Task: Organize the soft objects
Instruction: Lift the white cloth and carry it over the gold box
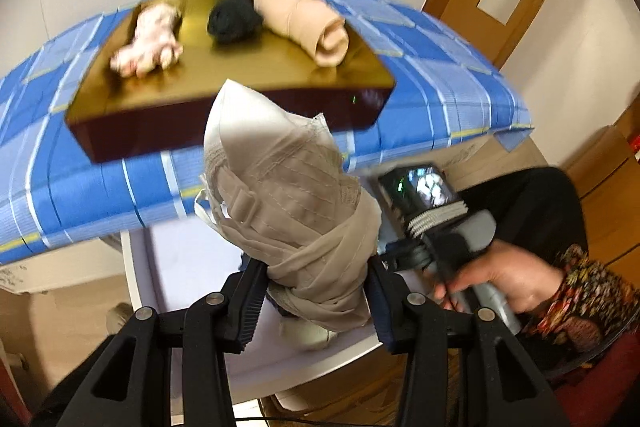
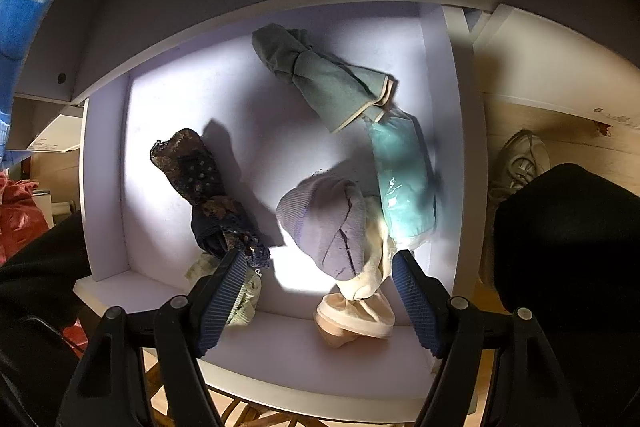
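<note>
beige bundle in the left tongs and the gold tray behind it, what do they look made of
Beige bundle: soft woven or knit fabric, slight satin sheen, with stitched seams, an elastic strap and folds; likely an undergarment. Gold tray: hard and glossy, reflective top, dark shiny side wall; lacquered wood or plastic, cannot tell which.

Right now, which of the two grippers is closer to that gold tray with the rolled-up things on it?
Left. The left gripper, clamped on a beige rolled garment, is raised just in front of the gold tray. The right gripper hangs open over the white drawer, lower down.
</note>
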Motion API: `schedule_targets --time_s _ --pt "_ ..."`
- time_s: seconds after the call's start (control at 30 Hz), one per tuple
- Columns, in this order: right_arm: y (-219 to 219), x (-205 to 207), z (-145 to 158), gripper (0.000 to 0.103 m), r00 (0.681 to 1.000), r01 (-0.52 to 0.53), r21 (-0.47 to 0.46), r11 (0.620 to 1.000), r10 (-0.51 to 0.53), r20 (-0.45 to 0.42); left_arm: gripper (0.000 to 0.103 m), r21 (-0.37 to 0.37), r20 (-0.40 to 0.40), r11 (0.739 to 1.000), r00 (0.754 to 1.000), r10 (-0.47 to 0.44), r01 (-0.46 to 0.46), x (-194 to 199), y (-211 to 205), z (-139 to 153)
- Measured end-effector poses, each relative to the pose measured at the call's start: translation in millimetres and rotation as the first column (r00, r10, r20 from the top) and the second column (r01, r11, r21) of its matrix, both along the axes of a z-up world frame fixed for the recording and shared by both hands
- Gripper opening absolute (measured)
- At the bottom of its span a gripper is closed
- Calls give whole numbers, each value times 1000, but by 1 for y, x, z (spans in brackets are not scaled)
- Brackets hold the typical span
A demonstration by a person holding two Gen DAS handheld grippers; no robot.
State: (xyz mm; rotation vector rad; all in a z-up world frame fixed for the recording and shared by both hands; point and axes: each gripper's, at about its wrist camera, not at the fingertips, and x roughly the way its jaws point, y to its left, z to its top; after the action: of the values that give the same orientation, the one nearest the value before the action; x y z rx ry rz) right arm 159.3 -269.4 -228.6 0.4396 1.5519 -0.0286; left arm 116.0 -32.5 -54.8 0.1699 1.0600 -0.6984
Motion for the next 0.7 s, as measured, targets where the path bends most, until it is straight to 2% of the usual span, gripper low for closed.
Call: schedule_targets --time_s 0.1,0.4,0.7 --pt "1 0 2 76 1000 -5 -13 1000 5 6 46 -19 19 1000 1000 6 -5 11 -2 17" --pt "5 0 5 76 999 -33 -72 997 35 22 46 30 99 996 992 76 -79 70 -20 54" --pt "7 0 10 76 998 -39 -94 995 43 43 46 64 112 979 977 183 -191 138 -32 58"
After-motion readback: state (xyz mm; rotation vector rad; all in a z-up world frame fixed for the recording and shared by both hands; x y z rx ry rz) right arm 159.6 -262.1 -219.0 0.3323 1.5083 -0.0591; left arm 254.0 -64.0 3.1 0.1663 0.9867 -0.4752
